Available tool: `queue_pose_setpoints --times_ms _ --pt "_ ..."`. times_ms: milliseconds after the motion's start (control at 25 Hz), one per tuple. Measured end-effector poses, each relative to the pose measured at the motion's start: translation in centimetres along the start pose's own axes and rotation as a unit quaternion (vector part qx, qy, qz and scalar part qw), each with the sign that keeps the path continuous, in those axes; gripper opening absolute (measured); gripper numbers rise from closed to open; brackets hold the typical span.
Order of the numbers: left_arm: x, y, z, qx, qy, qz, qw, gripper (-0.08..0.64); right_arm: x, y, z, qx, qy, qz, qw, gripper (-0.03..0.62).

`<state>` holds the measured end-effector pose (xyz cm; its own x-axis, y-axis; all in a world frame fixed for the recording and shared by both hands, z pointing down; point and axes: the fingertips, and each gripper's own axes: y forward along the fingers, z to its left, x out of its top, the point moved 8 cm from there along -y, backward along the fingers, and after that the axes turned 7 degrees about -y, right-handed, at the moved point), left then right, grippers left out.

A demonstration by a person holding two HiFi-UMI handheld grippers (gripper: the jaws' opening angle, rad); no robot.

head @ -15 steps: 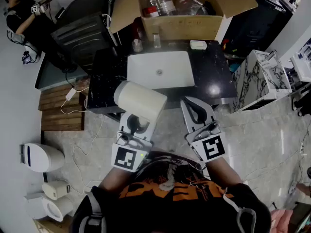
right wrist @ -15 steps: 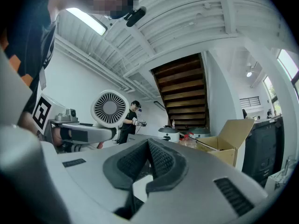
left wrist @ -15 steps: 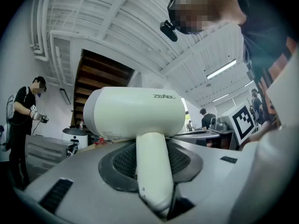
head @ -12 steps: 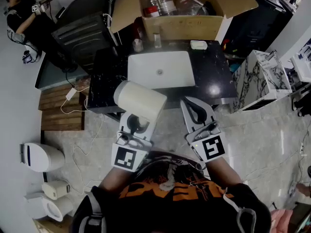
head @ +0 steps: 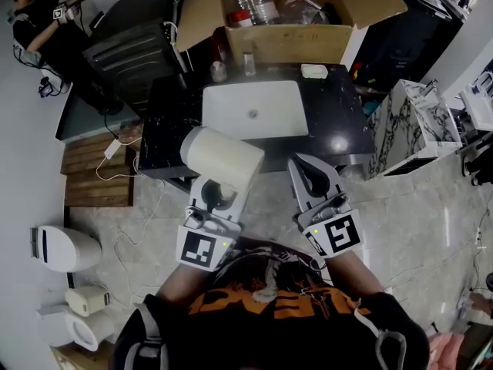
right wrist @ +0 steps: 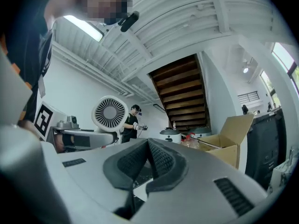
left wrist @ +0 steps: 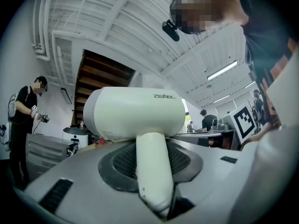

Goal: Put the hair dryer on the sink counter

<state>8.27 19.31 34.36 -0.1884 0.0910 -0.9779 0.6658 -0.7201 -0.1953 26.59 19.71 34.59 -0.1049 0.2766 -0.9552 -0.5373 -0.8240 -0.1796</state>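
Observation:
A cream hair dryer (head: 223,158) hangs in the air just before the front edge of the black sink counter (head: 343,122), left of the middle. My left gripper (head: 219,194) is shut on its handle (left wrist: 152,171), and the barrel (left wrist: 135,113) lies crosswise above the jaws. My right gripper (head: 303,165) floats beside it to the right, shut and with nothing in it; its pads (right wrist: 159,158) meet at the tips. In the right gripper view the dryer's round rear grille (right wrist: 110,114) shows at the left. The white basin (head: 254,110) is set in the counter's middle.
An open cardboard box (head: 296,21) with plastic bottles stands behind the counter. A small white dish (head: 314,71) and small bottles (head: 219,71) sit at the counter's back edge. A marble-patterned cabinet (head: 412,126) stands at the right, a person (head: 42,29) at the far left.
Both grippers and the hair dryer stay nearly where they were. The person at the far left has shifted a little.

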Motion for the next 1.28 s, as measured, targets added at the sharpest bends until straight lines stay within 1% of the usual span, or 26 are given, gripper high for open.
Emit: queue_pose_setpoints --times_ms 80,320,600,840,920,1040,1160,1280 --pt "0.1 0.0 -0.2 0.000 0.002 0.001 1.0000 0.160 0.0 0.0 -0.1 0.003 0.003 -0.004 1.000 0.012" --pt "-0.2 0.1 0.1 0.003 0.009 0.009 0.9999 0.160 -0.9 1.0 0.0 0.018 -0.003 0.011 1.000 0.012" --pt "-0.5 2.1 2.5 -0.001 0.008 0.005 1.0000 0.160 -1.5 3.4 -0.9 0.018 -0.009 0.010 1.000 0.012" --pt "-0.6 4.8 6.1 -0.006 0.006 0.009 0.9999 0.160 -2.7 7.4 -2.4 0.013 -0.007 0.021 1.000 0.012" --pt "-0.7 5.7 7.7 -0.006 0.008 0.010 0.9999 0.160 -2.8 9.0 -2.8 0.013 -0.010 0.020 1.000 0.012" --pt "-0.6 7.3 10.0 -0.007 0.000 0.008 0.9999 0.160 -3.3 11.4 -3.6 0.007 -0.009 0.023 1.000 0.012" --pt "-0.8 8.5 12.4 -0.007 -0.003 0.014 0.9999 0.160 -3.9 14.0 -4.3 -0.002 -0.001 0.026 1.000 0.012" --pt "-0.9 9.6 15.2 -0.006 -0.006 0.017 0.9998 0.160 -4.7 16.7 -4.9 -0.004 -0.004 0.034 0.999 0.012"
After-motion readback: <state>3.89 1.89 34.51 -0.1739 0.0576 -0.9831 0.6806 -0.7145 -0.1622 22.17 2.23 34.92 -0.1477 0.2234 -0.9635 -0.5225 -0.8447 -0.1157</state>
